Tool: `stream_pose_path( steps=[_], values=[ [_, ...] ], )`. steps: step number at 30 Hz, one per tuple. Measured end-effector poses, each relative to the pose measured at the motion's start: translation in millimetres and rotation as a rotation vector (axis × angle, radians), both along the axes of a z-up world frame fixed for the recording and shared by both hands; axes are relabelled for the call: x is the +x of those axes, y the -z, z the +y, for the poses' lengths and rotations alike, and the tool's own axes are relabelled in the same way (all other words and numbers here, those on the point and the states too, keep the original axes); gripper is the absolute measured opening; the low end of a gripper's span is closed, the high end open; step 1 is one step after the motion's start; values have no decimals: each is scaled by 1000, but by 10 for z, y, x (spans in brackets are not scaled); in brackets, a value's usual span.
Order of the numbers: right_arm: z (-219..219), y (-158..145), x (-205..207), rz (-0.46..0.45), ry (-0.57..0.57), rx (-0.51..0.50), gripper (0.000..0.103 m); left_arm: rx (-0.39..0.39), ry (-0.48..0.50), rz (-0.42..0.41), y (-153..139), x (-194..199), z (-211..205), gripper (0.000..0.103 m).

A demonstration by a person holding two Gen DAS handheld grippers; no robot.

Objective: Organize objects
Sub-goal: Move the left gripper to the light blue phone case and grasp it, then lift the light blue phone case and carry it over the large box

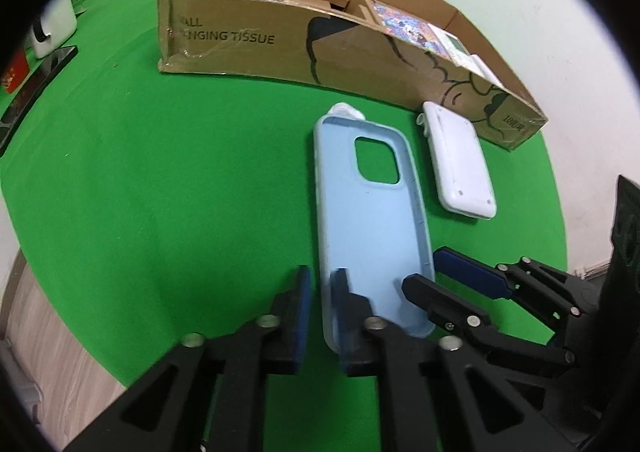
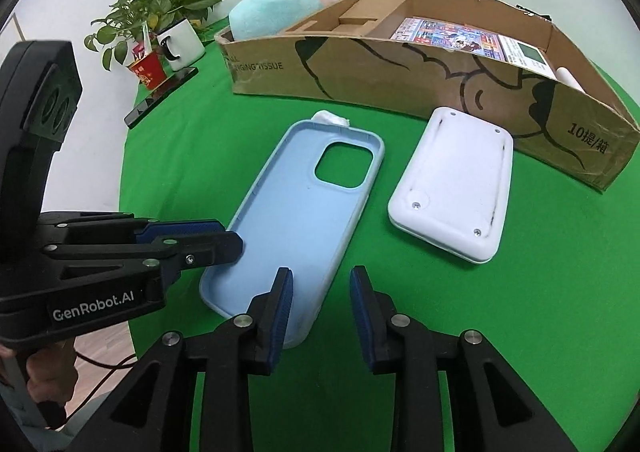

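Case (image 1: 372, 220) lying lengthwise away from both grippers; left fingers (image 1: 340, 292) pinching its near-left rim, right fingers (image 2: 283, 292) apparently straddling its near-right rim, not clamping.

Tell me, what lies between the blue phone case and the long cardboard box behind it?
A small white wad sits at the phone case's top edge; beyond it only bare green cloth reaches the cardboard box. The right wrist view shows it best.

The cardboard box (image 2: 400, 72) carries "…GING TISSUE" printed on its long side and "10提/箱" near its right end. The left hand-held gripper (image 2: 230, 238) bears "GenRobot.AI" in white on its black body.
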State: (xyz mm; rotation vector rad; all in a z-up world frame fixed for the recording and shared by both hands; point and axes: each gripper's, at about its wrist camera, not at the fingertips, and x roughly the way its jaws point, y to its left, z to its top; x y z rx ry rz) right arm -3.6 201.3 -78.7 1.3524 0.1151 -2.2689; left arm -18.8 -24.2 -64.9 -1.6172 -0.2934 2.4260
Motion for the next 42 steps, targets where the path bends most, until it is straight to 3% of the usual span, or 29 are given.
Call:
stream_pose_path(
  steps=[5,10,14,27,33,42],
  values=[
    [-68,28,22,38,1,46,10,-17,19,2,-19,70,47,5],
    [-18,29,-4,9,20,12,7,-34,16,10,-62,177,62,5],
    [-9,-34,76,36,28,4,7,-33,9,47,-187,282,54,5],
    [309,-989,148,277,80,-80,6,-72,60,345,-1124,296,371,5],
    [464,-1425,50,374,115,-86,6,-68,82,422,-1434,190,468,5],
    [517,-1745,-268,397,155,-87,6,-73,115,458,-1633,-151,510,5]
  ],
)
